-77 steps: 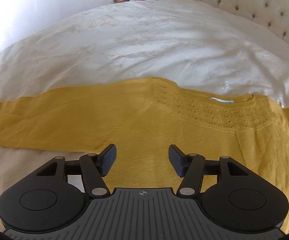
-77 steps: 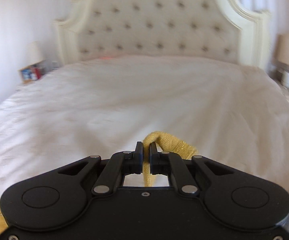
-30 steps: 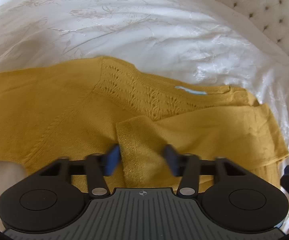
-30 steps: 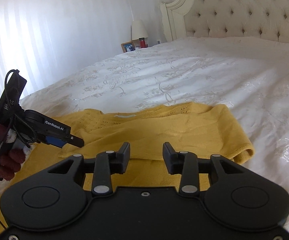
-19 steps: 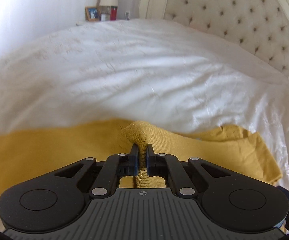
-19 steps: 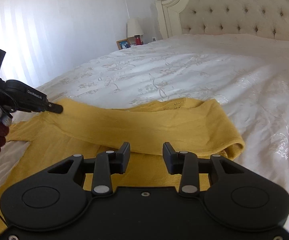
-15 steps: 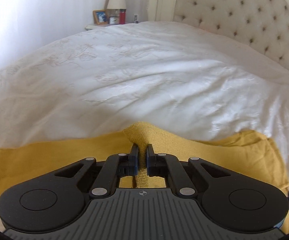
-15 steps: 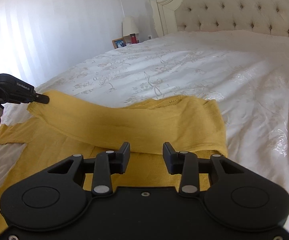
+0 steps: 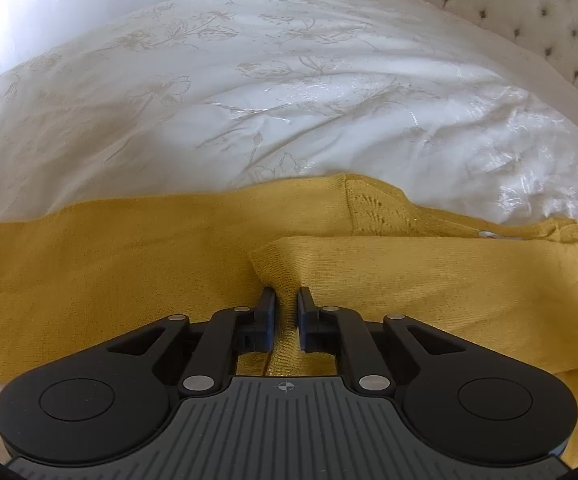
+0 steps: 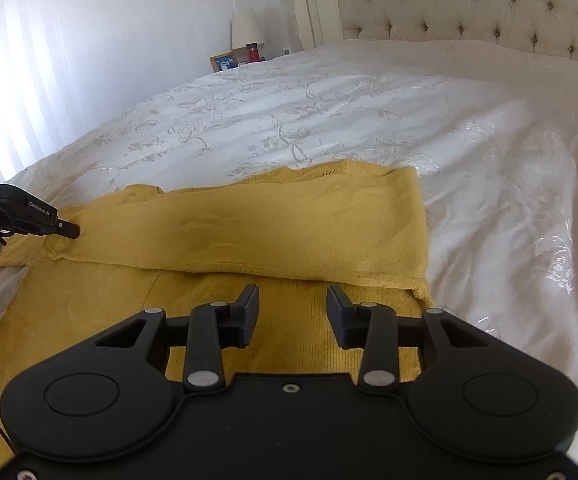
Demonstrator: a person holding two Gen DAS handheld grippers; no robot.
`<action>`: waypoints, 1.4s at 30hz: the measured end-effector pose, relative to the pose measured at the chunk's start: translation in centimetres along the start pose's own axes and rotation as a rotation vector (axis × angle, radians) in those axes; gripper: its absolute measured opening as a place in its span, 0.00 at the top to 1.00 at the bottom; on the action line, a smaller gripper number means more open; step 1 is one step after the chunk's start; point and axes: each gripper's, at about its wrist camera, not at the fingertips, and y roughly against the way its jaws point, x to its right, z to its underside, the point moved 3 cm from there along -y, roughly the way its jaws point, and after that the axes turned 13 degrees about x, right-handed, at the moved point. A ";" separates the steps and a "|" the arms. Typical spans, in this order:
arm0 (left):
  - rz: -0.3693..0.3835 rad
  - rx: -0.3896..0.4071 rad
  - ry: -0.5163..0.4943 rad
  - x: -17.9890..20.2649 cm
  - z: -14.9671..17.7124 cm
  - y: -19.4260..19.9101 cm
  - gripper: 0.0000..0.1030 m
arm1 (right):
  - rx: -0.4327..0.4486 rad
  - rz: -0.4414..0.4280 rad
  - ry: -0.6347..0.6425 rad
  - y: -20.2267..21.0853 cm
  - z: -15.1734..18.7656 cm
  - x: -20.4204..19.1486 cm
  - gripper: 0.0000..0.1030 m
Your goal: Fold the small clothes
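A yellow knit top (image 10: 249, 312) is spread on the white bedspread (image 9: 289, 92), near the foot of the bed. At the top's left side, the cuff of the folded-over sleeve (image 9: 409, 276) is seen between the pads of the left hand-held gripper (image 9: 287, 314); the jaws are narrow and have just been opening, so the cuff is judged released or nearly so. The sleeve is laid across the chest of the top, below the neckline. Toward the top's right side, the right hand-held gripper (image 10: 292, 312) is held partly open and empty above the body fabric. Step in hand: first sleeve fold being set down. Next move is judged to call for the opposite sleeve to be taken.
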 end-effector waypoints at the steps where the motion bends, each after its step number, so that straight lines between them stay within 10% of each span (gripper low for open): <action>1: -0.012 0.004 -0.003 -0.2 0.0 0.1 0.83 | -0.003 0.001 0.003 0.0 0.1 0.0 0.49; 12: -0.153 0.058 -0.120 -1.3 0.5 1.2 0.68 | -0.061 0.031 -0.002 -1.2 1.4 0.4 0.47; 23: -0.030 0.089 -0.099 0.3 5.0 5.7 0.60 | 0.034 0.025 -0.025 0.0 0.0 0.2 0.45; 35: -0.065 0.105 -0.089 0.3 6.5 5.4 0.51 | -0.011 0.254 -0.030 -4.7 -1.8 6.5 0.45; 39: -0.075 0.102 -0.084 0.3 6.6 5.5 0.45 | -0.080 0.197 -0.088 -6.3 -1.6 7.1 0.88; 42: -0.066 0.094 -0.081 -0.1 6.6 5.7 0.40 | -0.095 0.257 0.027 -6.2 -1.9 6.3 0.91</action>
